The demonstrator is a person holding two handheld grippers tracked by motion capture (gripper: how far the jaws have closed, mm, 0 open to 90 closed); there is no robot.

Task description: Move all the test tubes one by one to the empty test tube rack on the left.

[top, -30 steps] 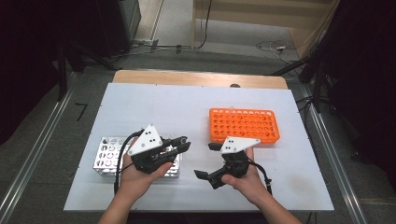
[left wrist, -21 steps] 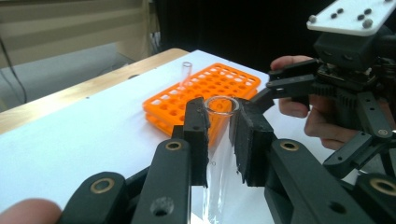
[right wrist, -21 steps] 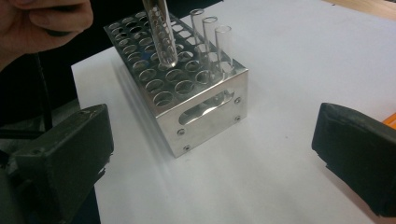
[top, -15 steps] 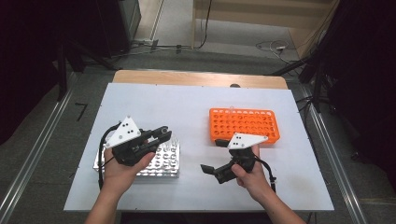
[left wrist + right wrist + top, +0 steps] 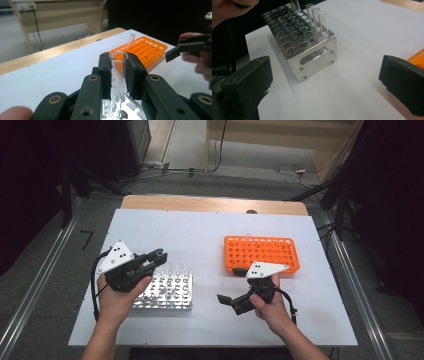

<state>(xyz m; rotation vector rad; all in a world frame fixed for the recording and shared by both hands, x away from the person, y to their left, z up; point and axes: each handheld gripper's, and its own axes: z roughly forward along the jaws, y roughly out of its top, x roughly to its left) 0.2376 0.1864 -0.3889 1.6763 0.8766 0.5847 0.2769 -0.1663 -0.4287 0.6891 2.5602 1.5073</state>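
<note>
While the left tongs (image 5: 119,72) clamped a glass test tube (image 5: 117,77) above the metal rack (image 5: 167,290), near-left on the bench (image 5: 200,235), the right tongs (image 5: 324,82) hung open, empty, near the orange rack (image 5: 261,253).

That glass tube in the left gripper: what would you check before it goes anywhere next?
1. Grip: left gripper shut on the glass tube, ok.
2. Tube whole: no crack seen, ok.
3. Tube clear of the metal rack: its tip hangs just above the holes, ok.
4. Orange rack has free holes: ok.
5. Right gripper open, holding nothing: ok.
6. Tube empty: cannot tell.
</note>
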